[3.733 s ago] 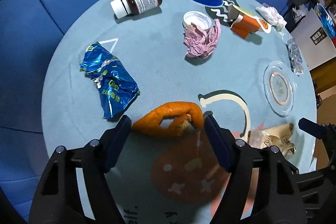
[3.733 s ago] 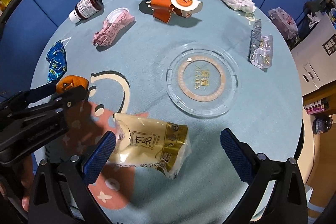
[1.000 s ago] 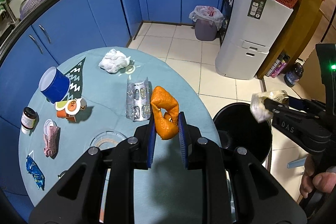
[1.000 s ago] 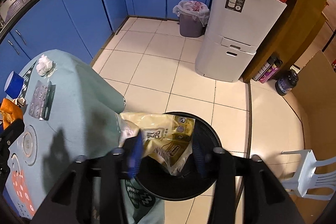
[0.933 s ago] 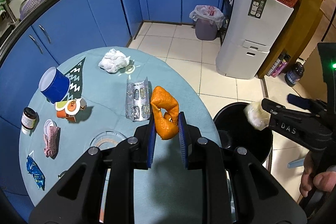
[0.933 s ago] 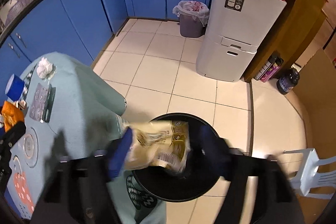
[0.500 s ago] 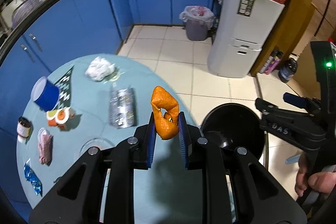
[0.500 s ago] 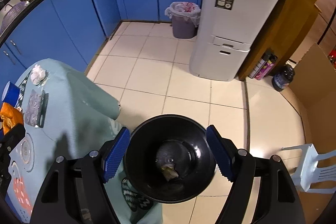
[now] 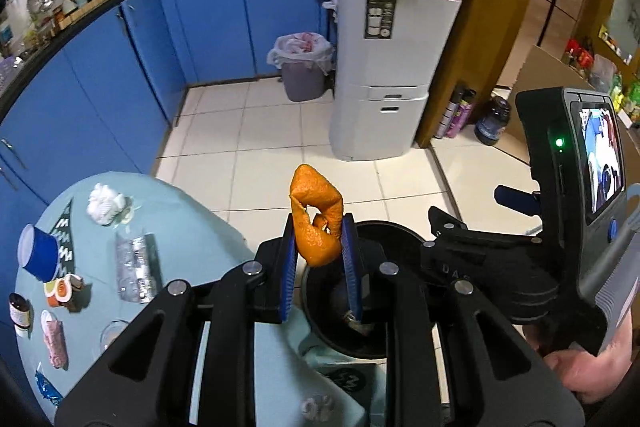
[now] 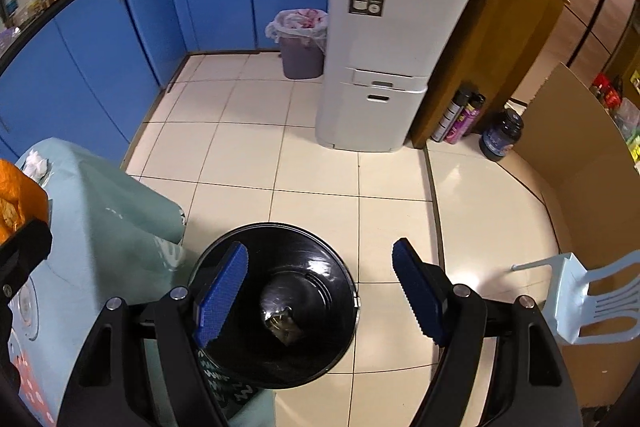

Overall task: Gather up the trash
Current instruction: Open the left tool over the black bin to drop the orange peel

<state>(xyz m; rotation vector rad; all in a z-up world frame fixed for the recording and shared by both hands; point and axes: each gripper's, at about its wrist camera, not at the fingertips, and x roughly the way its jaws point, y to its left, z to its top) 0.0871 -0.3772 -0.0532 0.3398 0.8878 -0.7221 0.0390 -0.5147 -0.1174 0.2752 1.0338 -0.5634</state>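
My left gripper (image 9: 319,227) is shut on an orange peel (image 9: 316,215) and holds it in the air above the near rim of the black trash bin (image 9: 400,239). The peel also shows at the left edge of the right wrist view (image 10: 18,201). My right gripper (image 10: 320,283) is open and empty, right above the bin (image 10: 320,359). The yellow snack bag (image 10: 282,323) lies at the bottom of the bin. On the round light blue table (image 9: 192,219) lie a blister pack (image 9: 134,267), a white tissue (image 9: 104,203), a pink wrapper (image 9: 54,341) and a blue foil bag (image 9: 46,389).
A blue cup (image 9: 38,255), an orange carton (image 9: 62,287), a brown pill bottle (image 9: 18,309) and a clear lid (image 9: 112,333) are on the table too. A white cabinet (image 10: 380,67), a lined bin (image 10: 300,43) and a pale plastic chair (image 10: 592,299) stand on the tiled floor.
My right gripper opened and dropped the yellow snack bag into the black bin. My left gripper carried the orange peel off the table toward the bin.
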